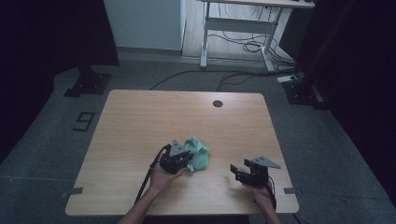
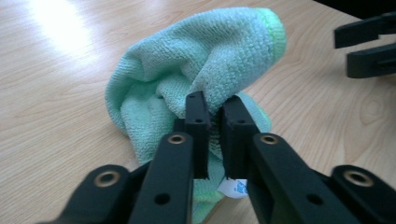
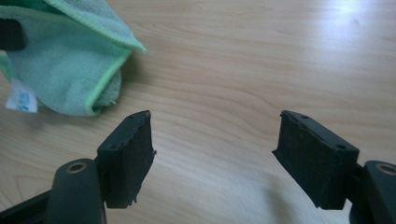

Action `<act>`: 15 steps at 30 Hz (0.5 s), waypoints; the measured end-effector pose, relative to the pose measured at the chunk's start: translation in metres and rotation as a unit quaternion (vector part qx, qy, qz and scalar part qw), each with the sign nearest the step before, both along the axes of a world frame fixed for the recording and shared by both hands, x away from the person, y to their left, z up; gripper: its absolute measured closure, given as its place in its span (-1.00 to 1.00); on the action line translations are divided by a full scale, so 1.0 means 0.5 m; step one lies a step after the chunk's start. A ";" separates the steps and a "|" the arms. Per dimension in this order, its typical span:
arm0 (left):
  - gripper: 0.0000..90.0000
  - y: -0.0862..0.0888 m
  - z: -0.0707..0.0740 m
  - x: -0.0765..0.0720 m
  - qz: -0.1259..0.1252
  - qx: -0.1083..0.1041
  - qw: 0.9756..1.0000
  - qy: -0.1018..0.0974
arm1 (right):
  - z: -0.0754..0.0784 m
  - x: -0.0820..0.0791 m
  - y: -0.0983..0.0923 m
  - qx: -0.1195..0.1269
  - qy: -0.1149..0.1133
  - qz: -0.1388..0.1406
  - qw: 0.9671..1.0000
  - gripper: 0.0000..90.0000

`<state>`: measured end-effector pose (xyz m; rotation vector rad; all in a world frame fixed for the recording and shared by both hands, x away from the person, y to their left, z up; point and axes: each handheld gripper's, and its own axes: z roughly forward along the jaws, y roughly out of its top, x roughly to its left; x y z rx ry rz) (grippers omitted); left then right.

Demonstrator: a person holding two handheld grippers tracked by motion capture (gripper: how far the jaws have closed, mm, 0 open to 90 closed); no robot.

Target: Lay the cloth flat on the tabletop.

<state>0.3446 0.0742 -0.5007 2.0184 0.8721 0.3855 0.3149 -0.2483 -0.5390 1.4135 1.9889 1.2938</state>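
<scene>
Green microfibre cloth [image 1: 196, 157] lies bunched near the table's [image 1: 140, 121] front edge in the high view, at the tip of the left gripper [image 1: 180, 161], with the right gripper [image 1: 239, 173] off to its right, apart. Left gripper view: jaws clamped on a fold of cloth [image 2: 205, 60]. Right gripper view: jaws wide apart, holding nothing, cloth [image 3: 65, 70] up and left of them.

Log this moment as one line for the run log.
left gripper: shut on green cloth, bunched | right gripper: open, nothing between jaws, apart from cloth | surface: wooden table
</scene>
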 end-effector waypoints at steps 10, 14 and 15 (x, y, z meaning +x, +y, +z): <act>0.92 0.007 -0.002 0.001 -0.010 -0.006 1.000 0.004 | 0.024 0.047 0.050 -0.011 -0.015 0.039 0.999 -0.29; 0.92 0.007 -0.002 0.002 -0.010 -0.006 1.000 0.005 | 0.025 0.070 0.073 -0.009 -0.013 0.057 0.998 -0.24; 0.92 0.007 -0.002 0.002 -0.009 -0.005 1.000 0.006 | 0.024 0.075 0.077 -0.006 -0.011 0.062 0.998 -0.22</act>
